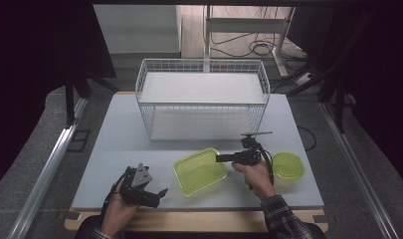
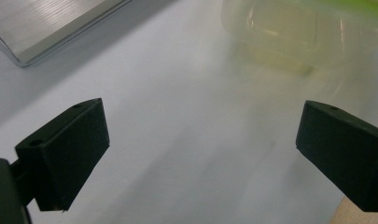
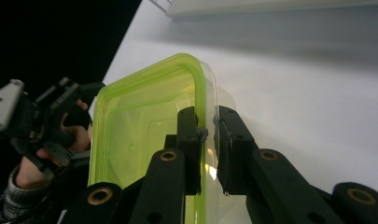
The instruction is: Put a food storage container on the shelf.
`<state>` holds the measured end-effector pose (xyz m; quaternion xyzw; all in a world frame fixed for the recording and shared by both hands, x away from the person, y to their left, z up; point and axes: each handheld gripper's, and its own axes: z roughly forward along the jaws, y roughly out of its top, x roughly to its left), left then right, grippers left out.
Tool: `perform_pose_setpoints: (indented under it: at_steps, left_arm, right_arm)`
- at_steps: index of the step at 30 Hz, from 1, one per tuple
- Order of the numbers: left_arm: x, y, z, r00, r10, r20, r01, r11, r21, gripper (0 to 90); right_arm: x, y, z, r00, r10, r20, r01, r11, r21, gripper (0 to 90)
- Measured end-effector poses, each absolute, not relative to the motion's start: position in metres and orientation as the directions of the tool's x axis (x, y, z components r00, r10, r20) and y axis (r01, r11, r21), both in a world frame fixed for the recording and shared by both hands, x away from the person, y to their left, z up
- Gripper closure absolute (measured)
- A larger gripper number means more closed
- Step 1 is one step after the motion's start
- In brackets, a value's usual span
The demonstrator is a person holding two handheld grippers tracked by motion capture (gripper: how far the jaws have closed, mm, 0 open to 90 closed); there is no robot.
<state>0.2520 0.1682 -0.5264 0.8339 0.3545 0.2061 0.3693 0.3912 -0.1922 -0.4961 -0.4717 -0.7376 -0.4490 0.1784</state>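
Note:
A clear container with a yellow-green rim (image 1: pixel 199 170) lies open-side up on the pale table, near its front middle. My right gripper (image 1: pixel 220 159) reaches it from the right. In the right gripper view, the right gripper (image 3: pixel 207 119) is shut on the container (image 3: pixel 140 121), one jaw inside the wall and one outside. My left gripper (image 1: pixel 151 195) rests at the front left of the table, apart from the container. In the left gripper view, the left gripper (image 2: pixel 200 149) stands open and holds nothing, and the container (image 2: pixel 275 37) lies blurred ahead of it.
A matching yellow-green lid (image 1: pixel 287 166) lies flat to the right of my right hand. A white wire basket (image 1: pixel 199 62) stands at the back middle of the table (image 1: pixel 124 144). The table's wooden front edge runs just behind my left hand.

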Motion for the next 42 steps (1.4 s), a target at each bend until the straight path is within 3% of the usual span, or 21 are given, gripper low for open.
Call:
perform_pose_setpoints:
  at_steps: [21, 42]
  left_arm:
    - [0.253, 0.171, -0.526, 0.659, 0.747, 0.086, 0.437, -0.473, 0.765, 2.3]
    - [0.253, 0.17, -0.526, 0.659, 0.746, 0.095, 0.437, -0.482, 0.759, 2.6]
  right_arm:
    - [0.391, -0.207, -0.465, -0.485, 0.486, 0.727, 0.842, 0.035, 0.539, 80.2]
    - [0.396, -0.213, -0.399, -0.518, 0.468, 0.716, 0.808, -0.008, 0.589, 80.3]
